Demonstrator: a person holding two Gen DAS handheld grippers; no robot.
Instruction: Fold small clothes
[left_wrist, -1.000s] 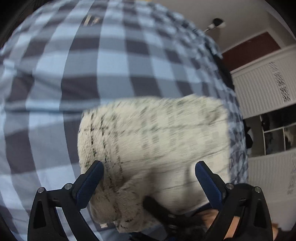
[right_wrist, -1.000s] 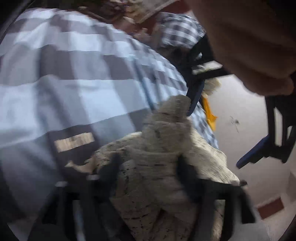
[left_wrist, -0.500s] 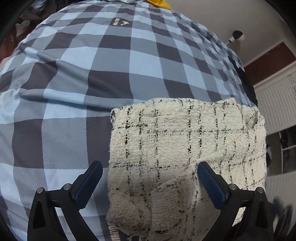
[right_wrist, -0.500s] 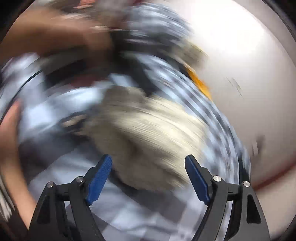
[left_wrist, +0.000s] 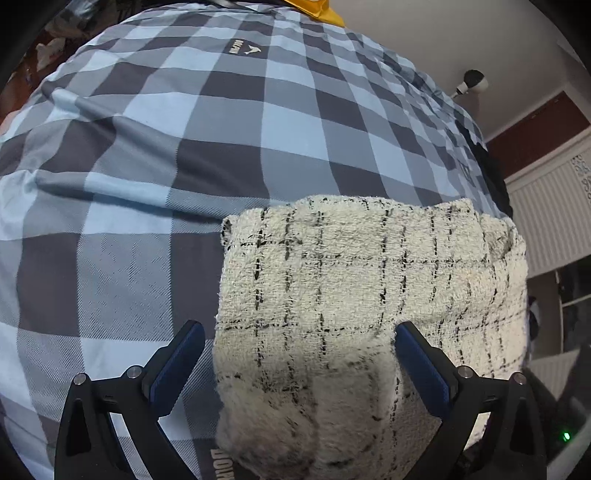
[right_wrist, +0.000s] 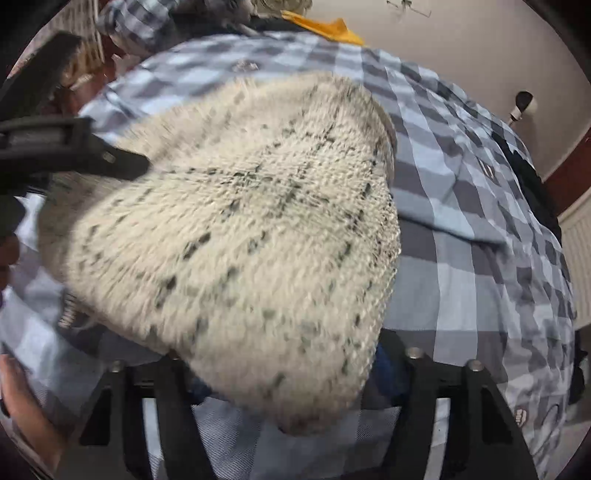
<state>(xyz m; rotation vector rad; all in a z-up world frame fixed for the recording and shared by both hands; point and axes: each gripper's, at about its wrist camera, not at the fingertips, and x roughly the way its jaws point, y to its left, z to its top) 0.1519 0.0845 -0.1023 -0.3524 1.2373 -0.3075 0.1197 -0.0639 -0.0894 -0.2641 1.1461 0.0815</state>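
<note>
A cream terry cloth crossed with thin black grid lines (left_wrist: 354, 295) is seen folded into a thick block in the lower centre and right of the left wrist view, resting on a bedspread of blue, grey and charcoal checks (left_wrist: 184, 147) that fills the rest of the frame. The left gripper (left_wrist: 295, 358) is spread wide, its blue-padded fingers (left_wrist: 181, 354) standing on either side of the cloth's near end; the right-hand pad sits against the fabric, but nothing is clamped.

In the right wrist view the same cloth (right_wrist: 236, 229) is blurred and fills the centre of the frame, draped over the right gripper (right_wrist: 288, 369). The fingertips are covered by the cloth, so it cannot be told whether that gripper is closed on it or merely beneath it. The other tool's black arm reaches in at the upper left of this frame, and a bare hand (right_wrist: 26, 402) shows at the lower left edge.

The step in hand is judged to be the settling of the last fold. It would be done well if the near edge were brought level with the far edge before being let go, and if the layers were pressed flat from the middle outward so that the bulging right corner is tucked in. Since terry is thick and springy, a slow release is advised, lest the top layer slide off the stack.
</note>
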